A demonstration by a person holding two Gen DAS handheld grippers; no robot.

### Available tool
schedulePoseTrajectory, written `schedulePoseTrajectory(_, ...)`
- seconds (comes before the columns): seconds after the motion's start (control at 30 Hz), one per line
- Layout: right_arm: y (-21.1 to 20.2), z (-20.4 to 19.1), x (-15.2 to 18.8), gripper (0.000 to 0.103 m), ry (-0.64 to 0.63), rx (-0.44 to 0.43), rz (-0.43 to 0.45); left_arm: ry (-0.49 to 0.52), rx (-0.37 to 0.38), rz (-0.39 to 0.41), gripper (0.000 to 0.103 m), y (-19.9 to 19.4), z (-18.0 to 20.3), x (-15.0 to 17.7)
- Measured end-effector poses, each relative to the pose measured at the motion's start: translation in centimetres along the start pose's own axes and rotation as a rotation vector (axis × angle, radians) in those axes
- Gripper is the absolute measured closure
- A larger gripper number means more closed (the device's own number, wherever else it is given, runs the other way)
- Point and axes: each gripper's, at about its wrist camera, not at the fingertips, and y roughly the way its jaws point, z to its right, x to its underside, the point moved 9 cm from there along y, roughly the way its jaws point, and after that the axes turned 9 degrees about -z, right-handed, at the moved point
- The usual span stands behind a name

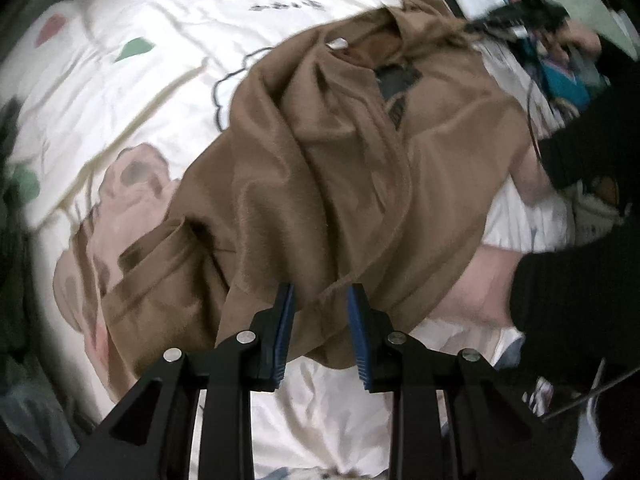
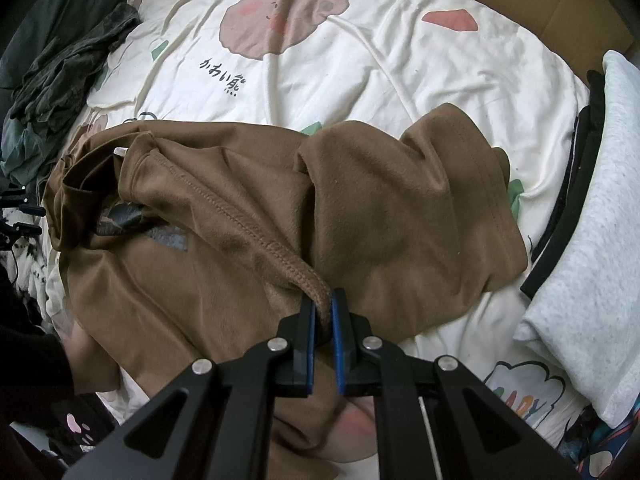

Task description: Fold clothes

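Observation:
A brown garment [image 2: 400,200] lies crumpled on a cream quilt with bear prints [image 2: 360,60]. My right gripper [image 2: 323,300] points down at it and is shut on a thick stitched hem that runs up between the blue pads. In the left wrist view the same brown garment [image 1: 320,160] spreads away from my left gripper [image 1: 321,294]. Its jaws stand a little apart with a bunch of the cloth filling the gap, and the folds converge on them. The right gripper [image 1: 480,26] shows blurred at the top right, at the garment's far end.
Dark green clothes [image 2: 72,60] are heaped at the quilt's left edge. A folded grey garment [image 2: 592,240] and black straps lie at the right. Cardboard [image 2: 540,4] is behind. A person's black sleeve [image 1: 580,280] crosses the right side of the left wrist view.

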Motion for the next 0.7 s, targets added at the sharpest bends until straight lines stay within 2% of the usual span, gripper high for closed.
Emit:
schedulePoseTrajectory(0.17, 0.1, 0.0, 0.1, 0.096, 0.002, -0.004, -0.001, 0.086, 0.003, -0.069, 0.076, 0.8, 0.1, -0.8)
schedulePoseTrajectory(0.37, 0.2, 0.2, 0.2, 0.096, 0.002, -0.008, -0.004, 0.157, 0.057, -0.173, 0.076, 3.0, 0.5, -1.1)
schedulePoseTrajectory(0.6, 0.3, 0.3, 0.2, 0.096, 0.005, -0.016, -0.003, 0.190, 0.110, -0.247, 0.076, 4.7, 1.4, -1.3)
schedulePoseTrajectory(0.7, 0.2, 0.4, 0.0, 0.096, 0.005, -0.018, -0.002, 0.175, 0.126, -0.262, 0.076, 5.1, 1.3, -1.0)
